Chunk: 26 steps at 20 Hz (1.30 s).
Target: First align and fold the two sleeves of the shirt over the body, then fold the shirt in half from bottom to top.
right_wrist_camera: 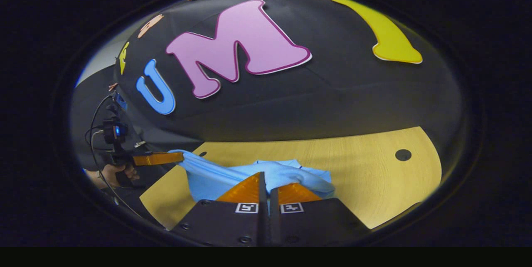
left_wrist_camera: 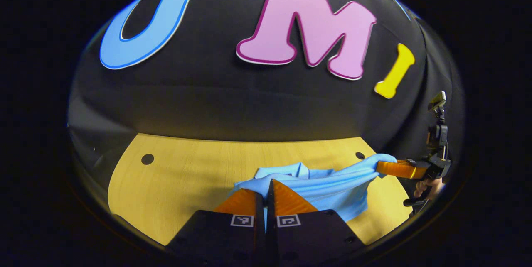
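Observation:
A light blue shirt [left_wrist_camera: 328, 184] hangs stretched above the wooden table [left_wrist_camera: 187, 175], held up by both grippers. In the left gripper view my left gripper [left_wrist_camera: 267, 188] is shut on one edge of the shirt, fabric pinched between its fingers. At the right of that view the right gripper [left_wrist_camera: 380, 165] pinches the other end of the shirt, a hand behind it. In the right gripper view my right gripper [right_wrist_camera: 266, 180] is shut on the shirt [right_wrist_camera: 232, 175], and the left gripper [right_wrist_camera: 178, 158] holds the far end at the left. The cloth sags between them.
The table [right_wrist_camera: 374, 175] has round dark holes near its corners [left_wrist_camera: 147, 159] [right_wrist_camera: 403, 155]. The black booth wall stands close behind the table. Cables and a small device [right_wrist_camera: 112, 130] sit on the far gripper's handle.

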### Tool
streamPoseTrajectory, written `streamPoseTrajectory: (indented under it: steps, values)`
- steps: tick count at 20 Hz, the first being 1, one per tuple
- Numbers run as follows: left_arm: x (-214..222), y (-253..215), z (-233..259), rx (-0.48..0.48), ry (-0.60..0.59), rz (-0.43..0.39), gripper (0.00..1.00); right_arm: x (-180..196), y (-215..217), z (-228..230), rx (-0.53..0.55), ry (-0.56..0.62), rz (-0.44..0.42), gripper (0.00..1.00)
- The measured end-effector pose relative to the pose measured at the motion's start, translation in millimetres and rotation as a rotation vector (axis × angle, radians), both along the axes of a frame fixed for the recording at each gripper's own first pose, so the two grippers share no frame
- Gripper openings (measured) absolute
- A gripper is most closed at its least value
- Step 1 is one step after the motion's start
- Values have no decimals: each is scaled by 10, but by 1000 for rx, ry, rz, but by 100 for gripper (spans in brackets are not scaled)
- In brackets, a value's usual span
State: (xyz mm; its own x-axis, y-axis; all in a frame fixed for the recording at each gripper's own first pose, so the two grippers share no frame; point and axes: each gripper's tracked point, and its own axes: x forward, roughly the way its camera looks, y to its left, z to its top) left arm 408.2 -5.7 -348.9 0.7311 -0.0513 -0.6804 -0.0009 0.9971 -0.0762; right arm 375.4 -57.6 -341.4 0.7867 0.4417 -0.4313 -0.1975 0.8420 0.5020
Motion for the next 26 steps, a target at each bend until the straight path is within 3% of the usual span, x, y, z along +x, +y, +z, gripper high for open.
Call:
streamPoseTrajectory:
  steps: [2,8,11,12,13,14,15,16,17,18,19,20,21,22,23,26]
  values:
    - [239,38,-343,34,25,18,6,251,-34,-299,-30,22,-18,0]
    - [438,111,-1462,107,208,101,5,440,65,-1306,-114,176,-14,11]
    - [255,184,-1865,147,331,125,18,383,155,-1441,-116,219,4,5]
    - [203,164,-1918,134,353,136,27,385,159,-1422,-100,217,3,7]
    - [190,173,-1922,126,354,149,29,366,121,-1384,-85,215,-2,27]
    - [170,163,-1896,117,352,159,41,353,89,-1329,-75,212,-5,43]
    - [161,136,-1839,106,346,165,47,339,84,-1305,-73,211,-4,61]
    - [147,119,-1764,98,338,166,64,312,68,-1265,-77,201,-4,79]
    - [150,100,-1643,93,318,165,69,298,23,-1179,-88,181,-3,84]
    - [161,85,-1495,91,286,163,79,283,-38,-1076,-105,159,-7,95]
    - [196,50,-1310,86,245,160,81,253,-75,-947,-120,132,-9,96]
    - [219,5,-1110,76,199,156,84,233,-121,-787,-135,94,-18,88]
    - [227,-61,-866,62,153,150,85,212,-159,-584,-146,51,-31,97]
    - [209,-114,-607,51,108,140,86,163,-203,-369,-155,10,-42,89]
    - [179,-178,-344,47,59,126,86,110,-252,-142,-169,-33,-56,97]
    - [-86,-331,500,51,-104,83,87,-140,-414,545,-226,-145,-100,98]
